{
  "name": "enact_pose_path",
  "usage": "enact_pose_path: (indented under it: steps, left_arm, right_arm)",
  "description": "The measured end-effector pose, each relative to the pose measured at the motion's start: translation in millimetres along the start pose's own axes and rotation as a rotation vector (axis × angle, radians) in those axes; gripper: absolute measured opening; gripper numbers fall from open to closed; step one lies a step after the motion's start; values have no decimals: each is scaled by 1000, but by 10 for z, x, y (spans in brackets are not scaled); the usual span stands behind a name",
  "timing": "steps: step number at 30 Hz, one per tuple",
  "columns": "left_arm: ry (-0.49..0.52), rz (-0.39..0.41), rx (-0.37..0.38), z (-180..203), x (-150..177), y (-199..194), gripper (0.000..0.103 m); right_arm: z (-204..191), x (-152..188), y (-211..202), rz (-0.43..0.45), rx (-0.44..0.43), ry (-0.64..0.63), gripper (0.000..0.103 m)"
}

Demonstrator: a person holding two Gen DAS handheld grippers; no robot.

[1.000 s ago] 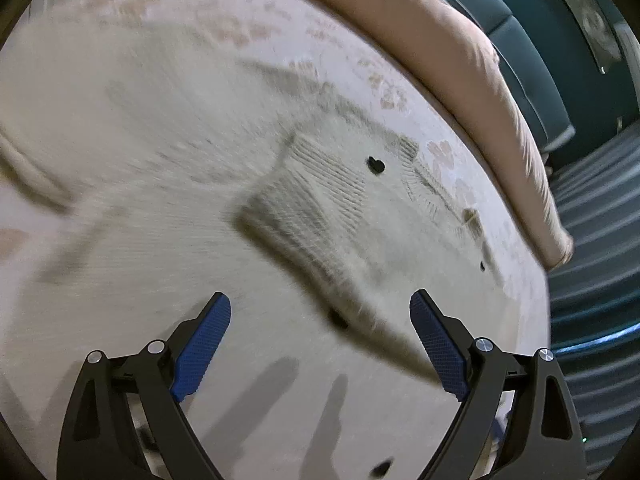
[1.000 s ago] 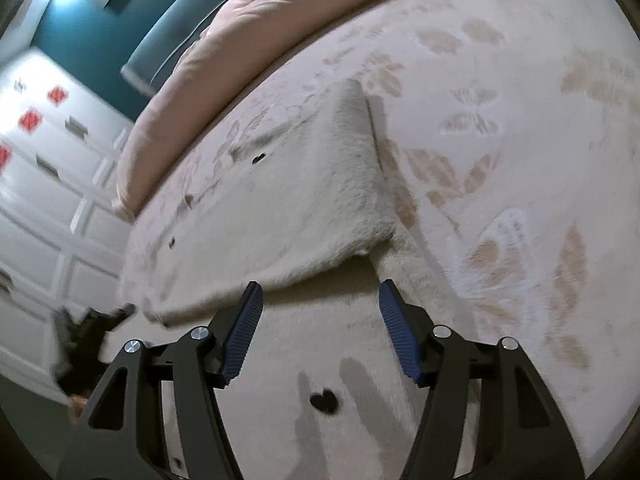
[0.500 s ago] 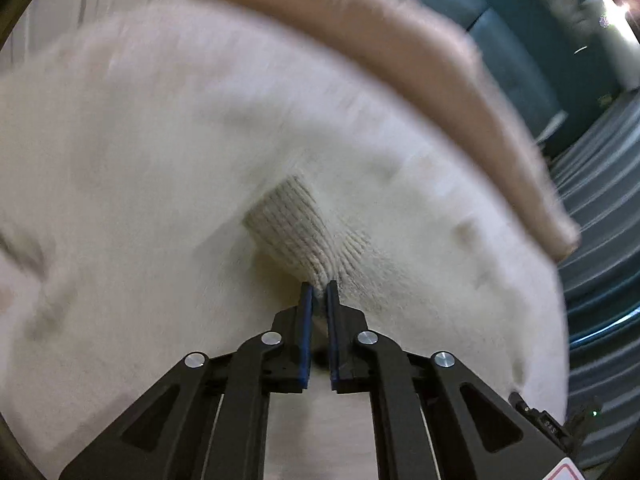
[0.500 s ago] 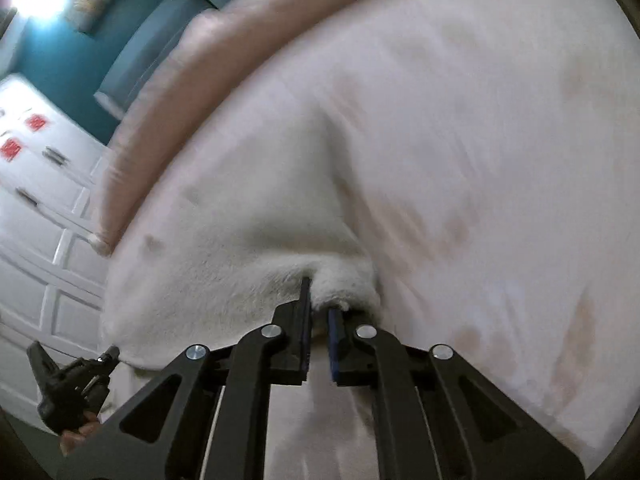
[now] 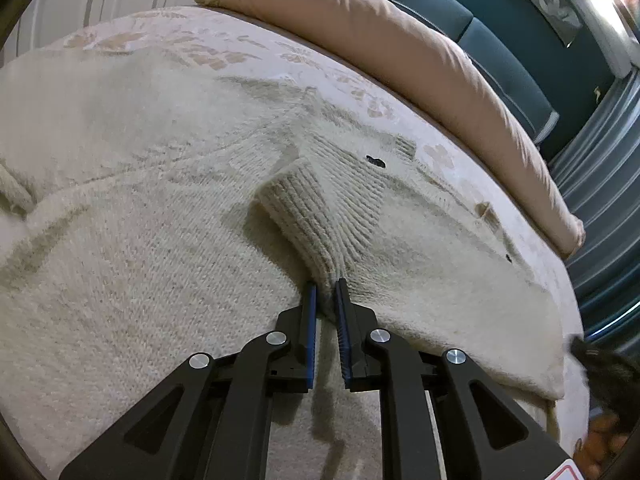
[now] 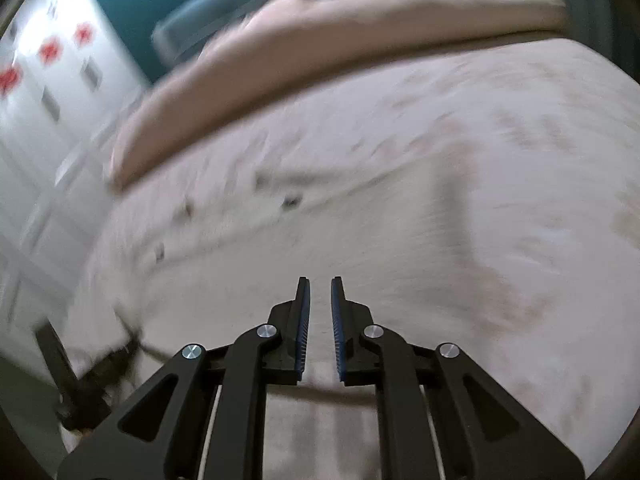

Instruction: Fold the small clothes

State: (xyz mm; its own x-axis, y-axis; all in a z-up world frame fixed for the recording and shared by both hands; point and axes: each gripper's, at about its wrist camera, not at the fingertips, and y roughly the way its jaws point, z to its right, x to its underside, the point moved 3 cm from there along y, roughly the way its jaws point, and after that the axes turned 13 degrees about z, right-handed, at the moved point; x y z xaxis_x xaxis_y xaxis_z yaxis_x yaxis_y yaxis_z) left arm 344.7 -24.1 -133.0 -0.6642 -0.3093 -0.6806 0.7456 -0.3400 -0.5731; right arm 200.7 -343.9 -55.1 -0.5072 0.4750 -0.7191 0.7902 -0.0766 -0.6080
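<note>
Item: cream cardigan (image 5: 168, 240), mid-fold. My left gripper (image 5: 326, 294) pinches its ribbed cuff (image 5: 304, 216), centre frame. Right gripper (image 6: 320, 292): nearly closed; grip unclear in blur. Folding remains.

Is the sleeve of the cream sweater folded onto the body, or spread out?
Folded: the ribbed cuff lies across the sweater, pinched by the left gripper.

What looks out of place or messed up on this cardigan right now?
Only the ribbed cuff: it is puckered into a ridge where the left gripper, whose jaws have just eased open slightly, pinches it. The rest of the cardigan lies fairly flat on the bedspread; no damage shows.
</note>
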Motion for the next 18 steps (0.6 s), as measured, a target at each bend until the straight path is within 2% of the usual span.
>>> enact_pose_path:
  steps: [1,2,3,4,5,6,7,10,12,13,14,15,18]
  left_arm:
    - [-8,1,8,-13,2,0,13]
    - [-19,3,19,-30,7,4,14]
    - [-28,6,29,-47,16,4,14]
    - [-33,8,35,-70,19,-5,14]
    - [-43,12,46,-81,23,-4,14]
    - [-48,15,52,-86,14,0,14]
    - [-60,17,62,-105,18,-3,14]
    - [-127,11,102,-170,-14,-50,15]
    - [-184,4,93,-251,-72,-217,19]
    - [-201,14,75,-317,-113,-337,28]
    - [-240,48,56,-473,-189,-533,41]
    - [-266,79,41,-610,-261,-675,46]
    - [-325,172,-66,-1295,-624,-1089,58]
  right_arm:
    - [33,53,116,-25,46,-47,7]
    - [177,105,195,-26,129,-78,2]
    - [385,130,193,0,155,-41,0]
    - [570,134,121,32,146,44,0]
    - [777,143,-64,77,198,144,0]
    - [874,152,-238,109,299,174,6]
    - [900,198,-462,140,369,178,7]
    - [716,432,-818,146,293,170,7]
    - [445,713,-978,111,245,90,10]
    - [318,827,-1009,96,236,49,15]
    - [152,1014,-1045,71,211,1,23]
    - [77,1118,-1053,57,195,-21,26]
    - [-142,1447,-1018,21,174,-98,37]
